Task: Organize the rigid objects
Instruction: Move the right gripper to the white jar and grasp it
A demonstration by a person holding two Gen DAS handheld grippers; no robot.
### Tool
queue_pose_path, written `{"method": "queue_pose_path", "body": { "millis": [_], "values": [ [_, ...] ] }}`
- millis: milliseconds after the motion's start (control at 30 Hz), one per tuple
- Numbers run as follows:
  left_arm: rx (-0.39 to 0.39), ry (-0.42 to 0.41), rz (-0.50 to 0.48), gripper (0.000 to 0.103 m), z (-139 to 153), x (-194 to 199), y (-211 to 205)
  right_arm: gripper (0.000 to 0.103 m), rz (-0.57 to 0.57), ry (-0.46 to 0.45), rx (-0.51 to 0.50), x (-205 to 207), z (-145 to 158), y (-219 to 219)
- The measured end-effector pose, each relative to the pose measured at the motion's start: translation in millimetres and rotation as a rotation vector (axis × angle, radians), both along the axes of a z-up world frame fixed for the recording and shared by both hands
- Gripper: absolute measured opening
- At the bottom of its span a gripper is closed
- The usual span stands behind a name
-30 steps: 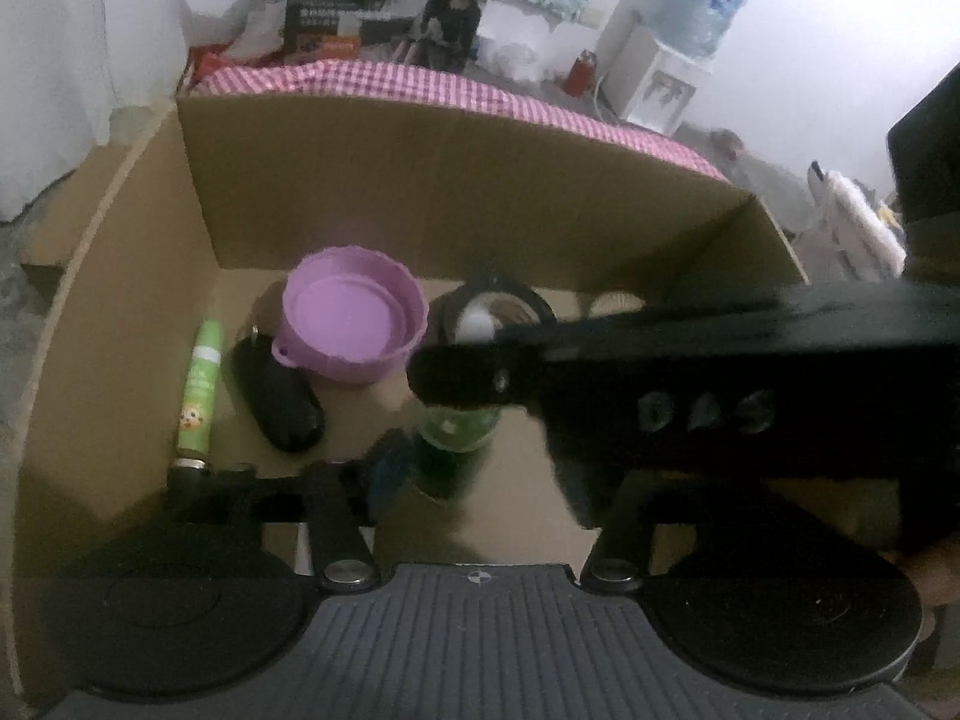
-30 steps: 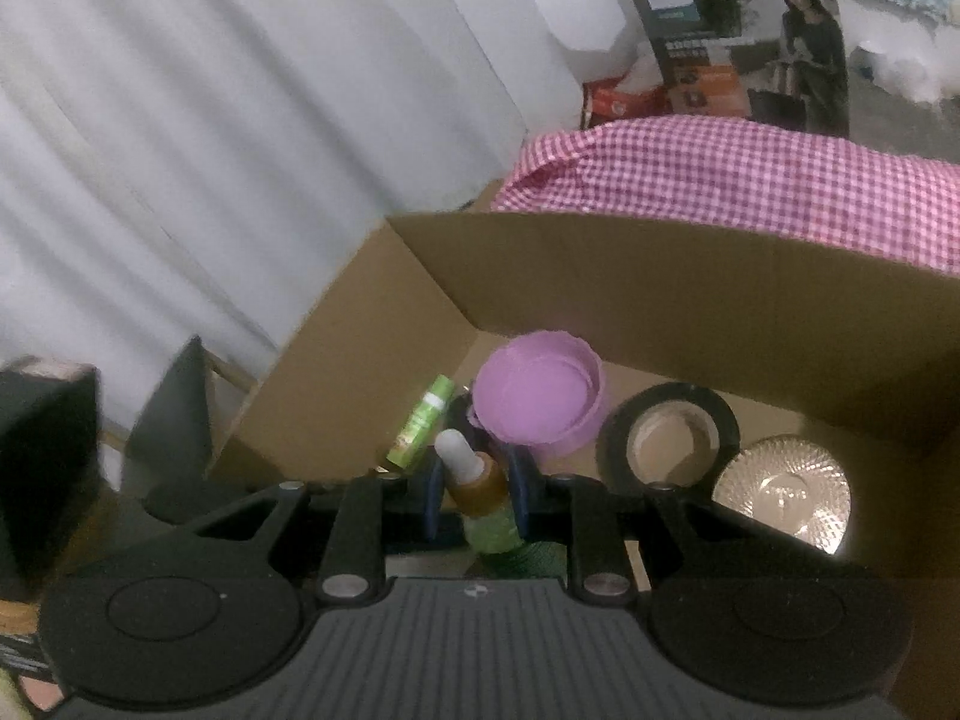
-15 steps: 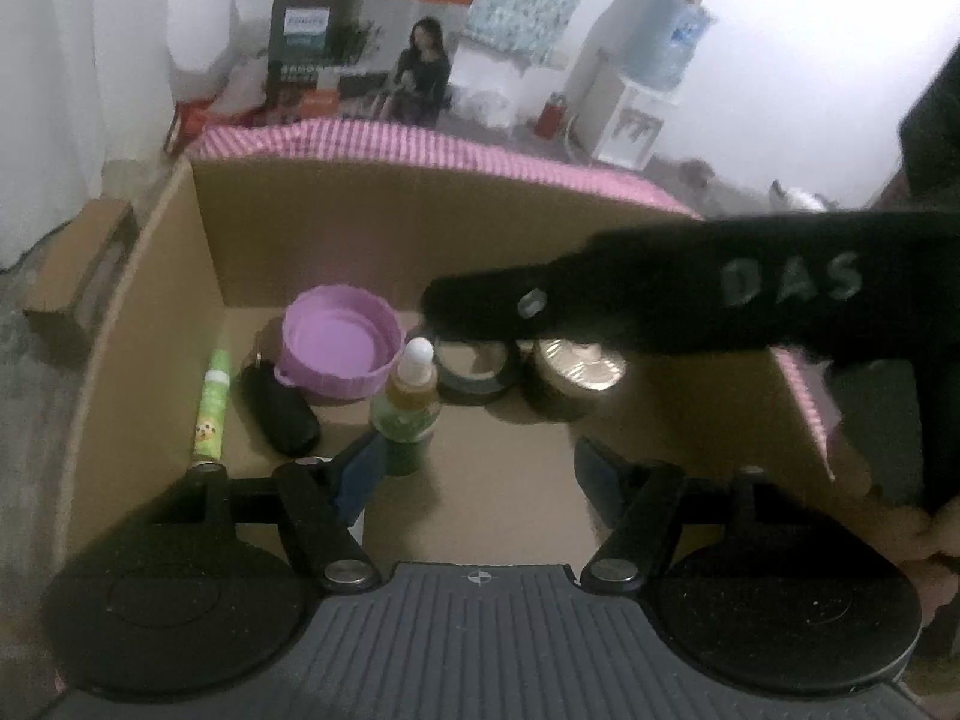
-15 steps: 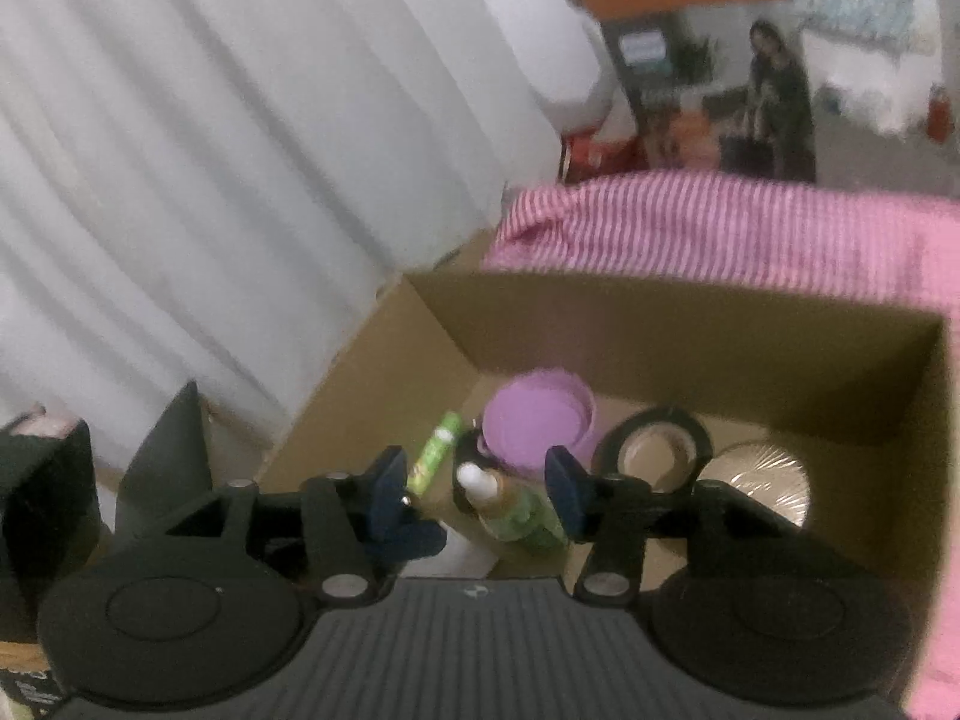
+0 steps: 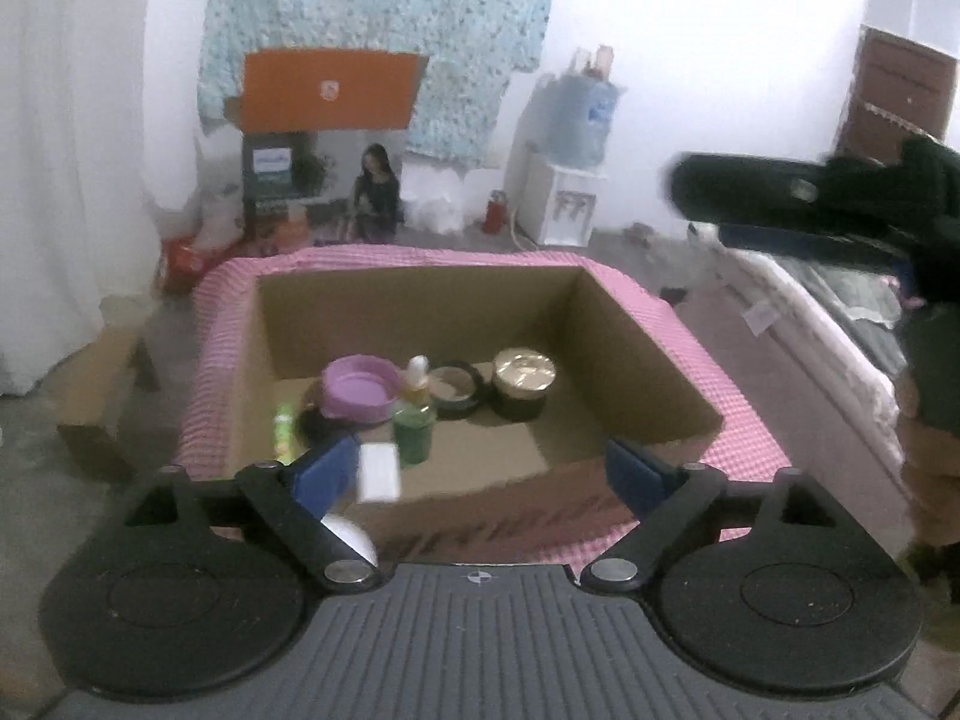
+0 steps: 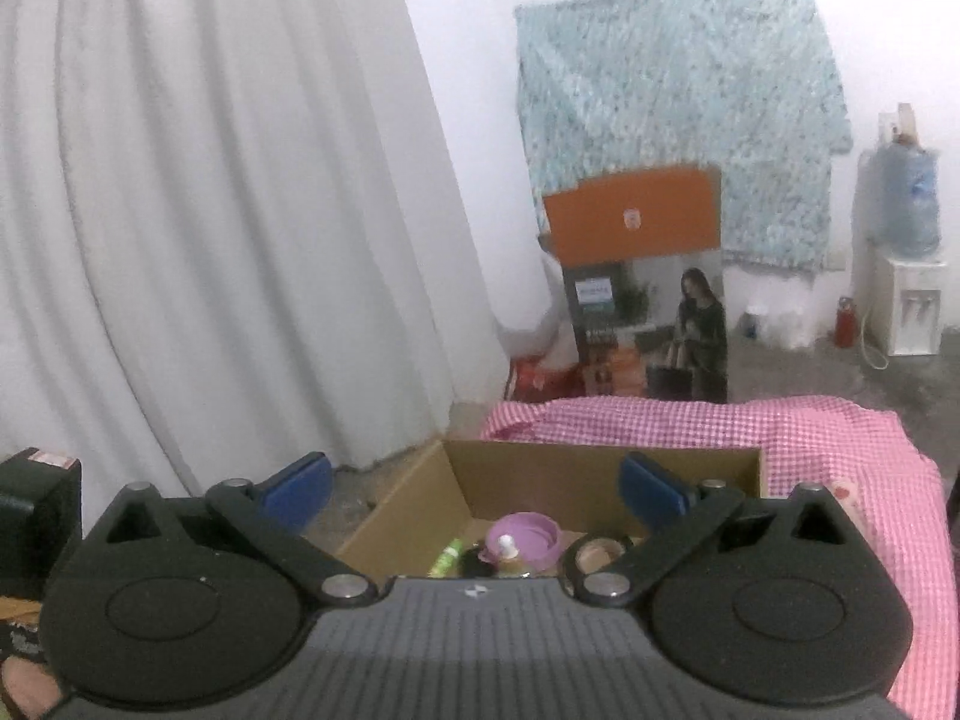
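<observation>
Both grippers, left gripper [image 5: 480, 474] and right gripper [image 6: 477, 489], are wide open (holding nothing). The green bottle [image 5: 413, 420] stands in the box [image 5: 636, 360], purple cup [image 5: 359, 389] at its 11 o'clock.

We see the cardboard box [image 5: 636, 360] open from above, its right front floor bare, while the dropper bottle [image 5: 413, 414], purple lid [image 5: 359, 387], black ring [image 5: 456, 387] and gold-lidded jar [image 5: 523, 381] crowd the back left.

Box [image 5: 630, 360] sits on cloth [image 5: 744, 420]. Inside box, back row left to right: bowl [image 5: 359, 389], tape roll [image 5: 457, 390], jar [image 5: 523, 381]. Dropper bottle [image 5: 414, 414] stands before bowl. Tube [image 5: 282, 429] lies along left wall.
</observation>
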State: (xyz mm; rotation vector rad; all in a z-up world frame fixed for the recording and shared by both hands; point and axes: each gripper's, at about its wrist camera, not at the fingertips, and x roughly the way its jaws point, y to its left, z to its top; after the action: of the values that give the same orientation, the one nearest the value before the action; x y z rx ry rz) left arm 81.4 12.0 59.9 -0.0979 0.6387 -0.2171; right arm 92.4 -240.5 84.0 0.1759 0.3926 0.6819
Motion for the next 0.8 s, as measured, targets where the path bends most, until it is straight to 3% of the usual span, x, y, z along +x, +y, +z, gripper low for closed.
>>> {"method": "queue_pose_path", "body": {
  "millis": [233, 533, 700, 800],
  "values": [
    [0.007, -0.030, 0.058, 0.097, -14.3, -33.6, 27.2, 0.103, -0.002, 0.099, 0.067, -33.7, -29.0, 9.1],
    [0.061, 0.022, 0.093, 0.096, -53.1, -16.2, 32.0, 0.103, 0.102, 0.342, 0.024, -19.6, -78.5, 63.6],
    [0.069, 0.032, 0.097, 0.090, -66.2, -3.8, 39.8, 0.103, 0.135, 0.422, 0.008, -10.9, -93.6, 88.9],
    [0.070, 0.047, 0.103, 0.078, -73.4, 3.0, 43.4, 0.103, 0.158, 0.449, 0.021, -6.4, -97.3, 96.9]
  ]
}}
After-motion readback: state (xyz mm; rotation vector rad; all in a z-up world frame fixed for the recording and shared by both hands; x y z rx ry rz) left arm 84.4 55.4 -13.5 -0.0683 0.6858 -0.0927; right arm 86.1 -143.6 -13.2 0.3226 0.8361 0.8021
